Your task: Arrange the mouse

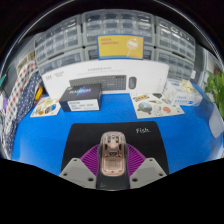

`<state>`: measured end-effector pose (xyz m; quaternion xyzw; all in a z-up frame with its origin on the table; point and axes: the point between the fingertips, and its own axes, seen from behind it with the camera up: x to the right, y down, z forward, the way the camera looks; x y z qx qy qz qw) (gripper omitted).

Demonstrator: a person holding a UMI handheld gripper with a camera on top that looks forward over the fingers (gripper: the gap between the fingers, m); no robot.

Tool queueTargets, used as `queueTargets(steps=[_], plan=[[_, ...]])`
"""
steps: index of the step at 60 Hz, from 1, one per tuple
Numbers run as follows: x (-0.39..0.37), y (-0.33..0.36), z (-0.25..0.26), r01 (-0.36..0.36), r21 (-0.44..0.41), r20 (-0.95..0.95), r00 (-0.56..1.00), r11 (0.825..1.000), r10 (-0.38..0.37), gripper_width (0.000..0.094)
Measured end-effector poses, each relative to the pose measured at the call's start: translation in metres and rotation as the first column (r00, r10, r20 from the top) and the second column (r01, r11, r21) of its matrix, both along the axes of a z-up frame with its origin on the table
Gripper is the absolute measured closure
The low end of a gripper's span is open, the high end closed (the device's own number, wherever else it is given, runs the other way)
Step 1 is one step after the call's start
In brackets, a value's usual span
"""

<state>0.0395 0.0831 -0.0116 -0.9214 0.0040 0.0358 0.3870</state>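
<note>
A pale pink, see-through mouse (113,152) sits between my gripper's (113,166) two fingers. The purple pads (92,160) touch it on both sides, so the gripper is shut on it. The mouse is over the near edge of a black mouse mat (145,136) with the white word "Fish." on it, which lies on a blue table top (40,130). I cannot tell whether the mouse rests on the mat or is held just above it.
Beyond the mat stand a black box (80,97) and a white keyboard (100,78). Printed cards lie to the right (162,103) and left (45,108). Storage drawers (110,30) fill the back. A green plant (216,95) is at the far right.
</note>
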Motion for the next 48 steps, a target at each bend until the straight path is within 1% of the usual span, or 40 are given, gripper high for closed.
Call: queueTargets(steps=[10, 11, 12, 15, 25, 26, 28, 29, 31, 32, 33, 34, 43, 48], plan=[[0.001, -0.001, 0.0, -0.009, 0.022, 0.004, 1.0, 1.0, 0.009, 0.0607], [0.001, -0.001, 0.0, -0.01, 0.023, 0.006, 1.0, 1.0, 0.009, 0.0577], [0.0, -0.002, -0.001, -0.01, 0.021, 0.007, 1.0, 1.0, 0.01, 0.0586], [0.0, -0.002, 0.0, -0.009, 0.021, 0.014, 1.0, 1.0, 0.009, 0.0571], [0.0, -0.002, 0.0, -0.013, -0.013, 0.032, 0.999, 1.0, 0.013, 0.0469], [0.001, -0.001, 0.0, -0.009, -0.016, 0.043, 0.999, 1.0, 0.01, 0.0436], [0.006, -0.004, 0.0, 0.006, -0.025, 0.073, 0.997, 1.0, -0.004, 0.0318], [0.01, -0.006, 0.001, 0.012, -0.031, 0.09, 0.996, 0.999, -0.009, 0.0236], [0.013, -0.01, 0.006, 0.016, -0.035, 0.119, 0.993, 0.999, -0.011, 0.0145], [0.014, -0.013, 0.01, 0.015, -0.032, 0.128, 0.992, 0.999, -0.011, 0.0125], [0.013, -0.016, 0.015, 0.014, -0.025, 0.132, 0.991, 1.0, -0.01, 0.0086], [0.012, -0.018, 0.02, 0.013, -0.017, 0.133, 0.991, 1.0, -0.01, 0.0071], [-0.004, -0.055, 0.08, 0.001, 0.063, 0.076, 0.997, 0.998, -0.006, 0.0071], [-0.004, -0.087, 0.115, 0.022, 0.106, 0.073, 0.997, 0.994, -0.03, 0.007]])
